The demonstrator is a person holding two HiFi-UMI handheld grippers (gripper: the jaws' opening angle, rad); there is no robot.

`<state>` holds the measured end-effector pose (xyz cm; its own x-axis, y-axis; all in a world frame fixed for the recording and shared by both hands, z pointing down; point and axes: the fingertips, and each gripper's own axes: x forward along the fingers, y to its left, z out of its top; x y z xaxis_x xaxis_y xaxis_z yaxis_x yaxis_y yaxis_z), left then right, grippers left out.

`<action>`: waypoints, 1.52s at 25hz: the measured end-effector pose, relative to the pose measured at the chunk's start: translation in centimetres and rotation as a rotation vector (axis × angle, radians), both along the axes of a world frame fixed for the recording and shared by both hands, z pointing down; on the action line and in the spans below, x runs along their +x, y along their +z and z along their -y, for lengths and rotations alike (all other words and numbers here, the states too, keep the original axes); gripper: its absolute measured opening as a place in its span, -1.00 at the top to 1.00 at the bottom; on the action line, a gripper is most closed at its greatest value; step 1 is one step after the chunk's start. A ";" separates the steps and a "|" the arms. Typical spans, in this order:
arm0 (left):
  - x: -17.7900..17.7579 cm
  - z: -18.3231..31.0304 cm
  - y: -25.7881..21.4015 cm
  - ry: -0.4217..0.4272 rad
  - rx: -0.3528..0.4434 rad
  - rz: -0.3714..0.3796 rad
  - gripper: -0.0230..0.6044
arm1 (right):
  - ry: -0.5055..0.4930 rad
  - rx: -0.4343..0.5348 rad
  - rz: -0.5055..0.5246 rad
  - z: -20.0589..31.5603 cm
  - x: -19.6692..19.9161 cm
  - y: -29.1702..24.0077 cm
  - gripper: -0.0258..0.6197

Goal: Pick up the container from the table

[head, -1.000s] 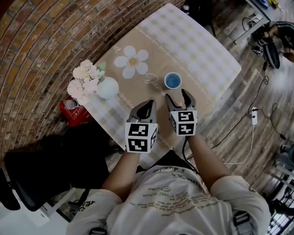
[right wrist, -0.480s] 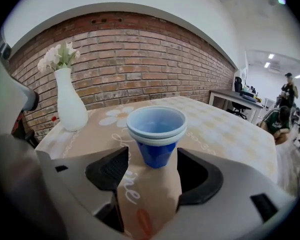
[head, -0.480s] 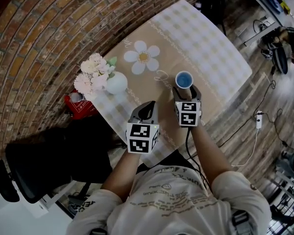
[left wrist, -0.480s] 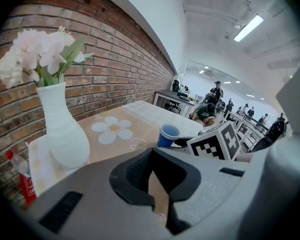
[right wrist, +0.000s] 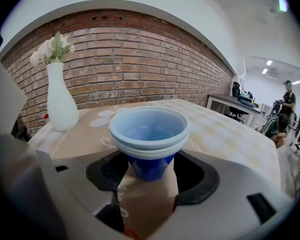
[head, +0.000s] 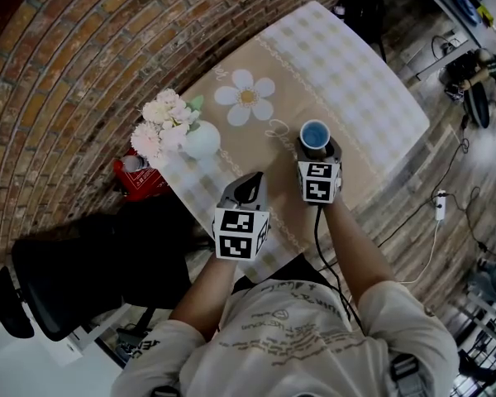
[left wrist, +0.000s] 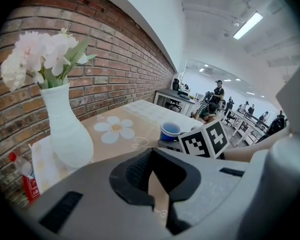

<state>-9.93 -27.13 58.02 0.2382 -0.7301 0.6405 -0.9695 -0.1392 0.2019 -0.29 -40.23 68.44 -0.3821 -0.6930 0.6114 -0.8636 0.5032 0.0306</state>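
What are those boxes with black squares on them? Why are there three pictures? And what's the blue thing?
A person holds two hand tools called grippers, and the boxes with squares are part of them. One picture comes from a camera on the person's head, looking down. The other two come from cameras riding on each gripper. On the table stand a blue cup and a white vase of flowers. The right gripper has its jaws open, one on each side of the cup. The left gripper has its jaws shut and holds nothing.
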 end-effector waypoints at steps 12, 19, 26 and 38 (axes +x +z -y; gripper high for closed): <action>1.6 0.4 -1.3 0.022 0.034 -0.009 0.92 | 0.004 0.007 0.129 -2.4 1.2 -3.9 0.11; 4.2 1.1 -3.0 0.055 0.075 -0.015 0.92 | 0.042 0.051 0.226 -4.7 3.8 -8.3 0.12; 7.0 1.1 -4.7 0.090 0.119 -0.019 0.92 | 0.116 0.113 0.238 -5.9 7.6 -12.8 0.14; 11.1 0.3 -9.0 0.154 0.215 -0.016 0.92 | 0.137 0.230 0.249 -9.0 10.9 -19.5 0.17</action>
